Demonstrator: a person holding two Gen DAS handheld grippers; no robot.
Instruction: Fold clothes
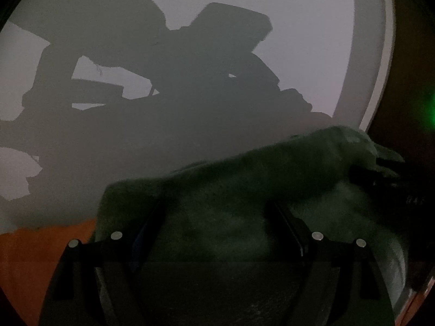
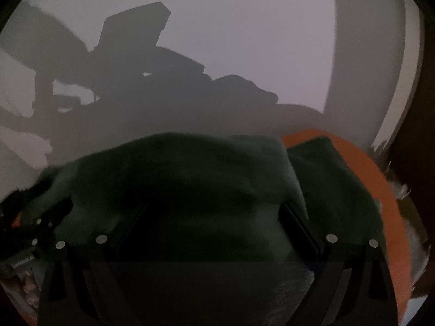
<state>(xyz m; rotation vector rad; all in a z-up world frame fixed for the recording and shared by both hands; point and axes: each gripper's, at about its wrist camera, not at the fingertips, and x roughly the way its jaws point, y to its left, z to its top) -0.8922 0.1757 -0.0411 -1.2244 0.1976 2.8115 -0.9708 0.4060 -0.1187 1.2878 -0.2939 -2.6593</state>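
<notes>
On a dim white table [image 1: 244, 5] lie one dark green fuzzy garment [image 1: 231, 190] and one orange cloth [image 1: 27, 260] beneath it, while two grippers, left [image 1: 217, 222] and right [image 2: 214, 225], straddle the green folds with jaws spread wide, gripping nothing.

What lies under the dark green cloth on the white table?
An orange cloth shows beneath the green cloth, peeking out past its edge, on the white table. How far the orange one reaches underneath cannot be seen; the green cloth covers it.
</notes>
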